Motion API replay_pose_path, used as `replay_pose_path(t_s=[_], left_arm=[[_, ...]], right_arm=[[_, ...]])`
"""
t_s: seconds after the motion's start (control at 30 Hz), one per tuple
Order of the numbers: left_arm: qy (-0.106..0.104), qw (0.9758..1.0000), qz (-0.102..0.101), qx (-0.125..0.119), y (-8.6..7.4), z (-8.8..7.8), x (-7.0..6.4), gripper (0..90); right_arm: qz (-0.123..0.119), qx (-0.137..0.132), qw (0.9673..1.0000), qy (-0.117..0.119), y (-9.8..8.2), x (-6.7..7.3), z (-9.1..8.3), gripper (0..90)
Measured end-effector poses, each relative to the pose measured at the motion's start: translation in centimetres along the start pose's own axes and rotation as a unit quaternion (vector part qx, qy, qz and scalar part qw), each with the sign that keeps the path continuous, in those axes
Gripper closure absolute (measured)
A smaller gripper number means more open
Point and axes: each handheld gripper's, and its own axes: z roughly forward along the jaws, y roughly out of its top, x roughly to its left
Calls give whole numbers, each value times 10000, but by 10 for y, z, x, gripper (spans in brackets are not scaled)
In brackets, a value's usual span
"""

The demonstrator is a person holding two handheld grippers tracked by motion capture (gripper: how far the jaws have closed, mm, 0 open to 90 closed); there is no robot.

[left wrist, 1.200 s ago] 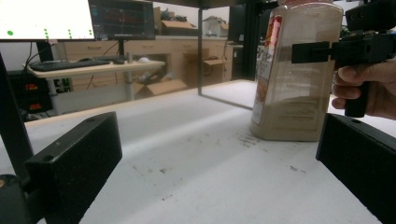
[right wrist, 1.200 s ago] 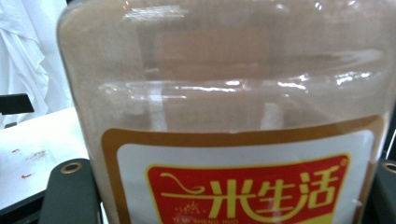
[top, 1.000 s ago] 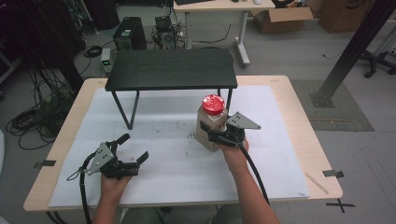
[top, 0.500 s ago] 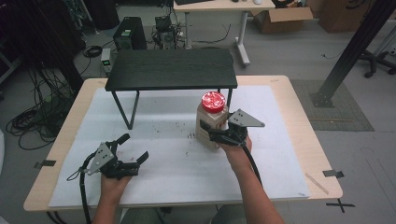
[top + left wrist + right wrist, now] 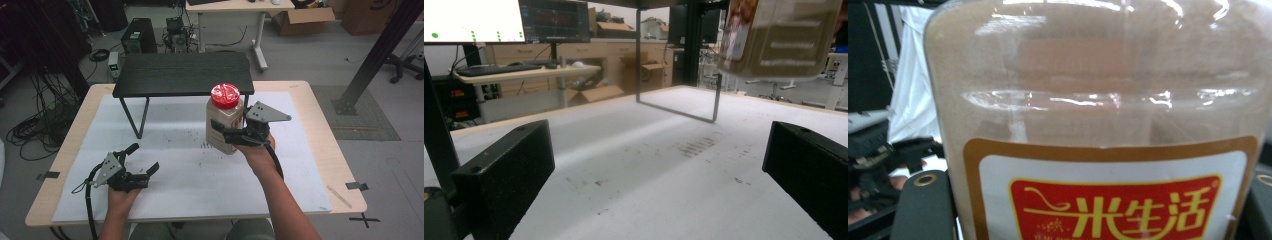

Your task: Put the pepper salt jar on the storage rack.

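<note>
A clear plastic jar (image 5: 223, 125) with a red lid and tan contents hangs above the white mat (image 5: 200, 180), in front of the black shelf (image 5: 182, 72). My right gripper (image 5: 228, 138) is shut on the jar's lower body from the right side. In the right gripper view the jar (image 5: 1098, 100) and its red label sit close between the jaws. My left gripper (image 5: 145, 158) rests low at the front left of the mat, open, with nothing between its jaws. From the left gripper view the jar's base (image 5: 781, 40) floats at the upper right, above the mat.
The black shelf stands on thin metal legs (image 5: 676, 65) at the back of the wooden table (image 5: 320, 125). Small dark specks dot the mat's middle (image 5: 205, 146). Beyond the table are desks, computers, cables and cardboard boxes on the floor.
The right gripper has lifted the jar higher above the mat. The left gripper has stayed still.
</note>
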Motion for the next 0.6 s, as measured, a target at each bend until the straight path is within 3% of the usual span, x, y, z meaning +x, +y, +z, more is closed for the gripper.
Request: replay_pose_path(t_s=[0.6], left_arm=[[4, 10000, -4, 7, 0, 0, 0, 6]], right_arm=[[-157, -23, 9997, 181, 67, -10, 0, 247]])
